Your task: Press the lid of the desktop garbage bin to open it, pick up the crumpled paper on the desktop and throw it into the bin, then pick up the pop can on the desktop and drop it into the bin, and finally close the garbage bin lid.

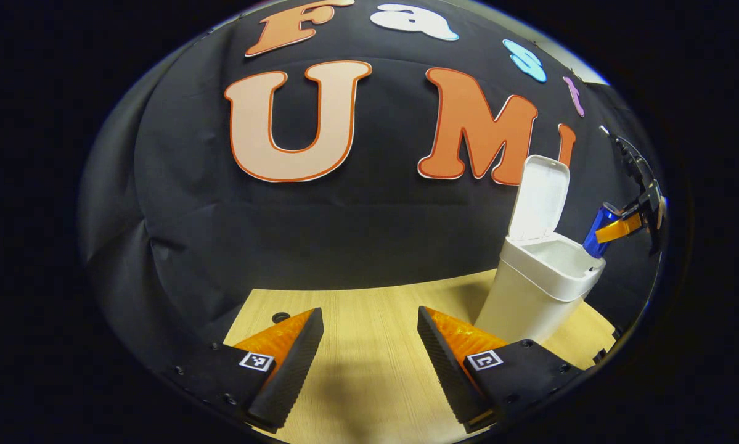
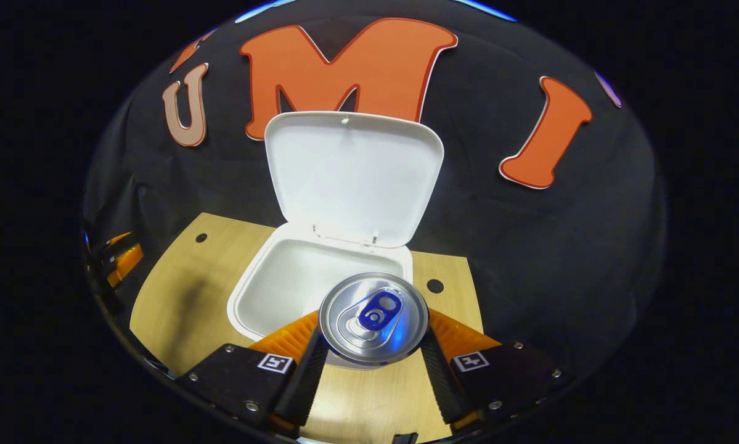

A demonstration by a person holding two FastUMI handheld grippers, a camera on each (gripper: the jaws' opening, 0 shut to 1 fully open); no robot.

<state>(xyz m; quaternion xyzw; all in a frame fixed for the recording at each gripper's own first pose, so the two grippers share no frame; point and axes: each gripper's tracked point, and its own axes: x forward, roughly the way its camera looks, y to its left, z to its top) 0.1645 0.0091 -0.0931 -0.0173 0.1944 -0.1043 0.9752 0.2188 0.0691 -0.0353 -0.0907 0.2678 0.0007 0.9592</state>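
Note:
The white garbage bin [image 1: 538, 296] stands on the wooden desk with its lid [image 1: 540, 197] swung up. A blue pop can [image 1: 598, 231] hangs tilted over the bin's right rim, with my right gripper [image 1: 622, 227] shut on it. In the right gripper view the can's silver top [image 2: 374, 317] sits between the fingers of my right gripper [image 2: 372, 357], just above the front rim of the open bin [image 2: 270, 280], whose lid [image 2: 352, 176] stands upright behind. My left gripper [image 1: 369, 357] is open over the bare desk, left of the bin, with nothing between its fingers.
The wooden desk [image 1: 369, 376] has small round holes near its back corners [image 2: 434, 285]. The black cloth wall rises right behind the desk. My left gripper [image 2: 119, 259] appears at the far left edge of the right gripper view.

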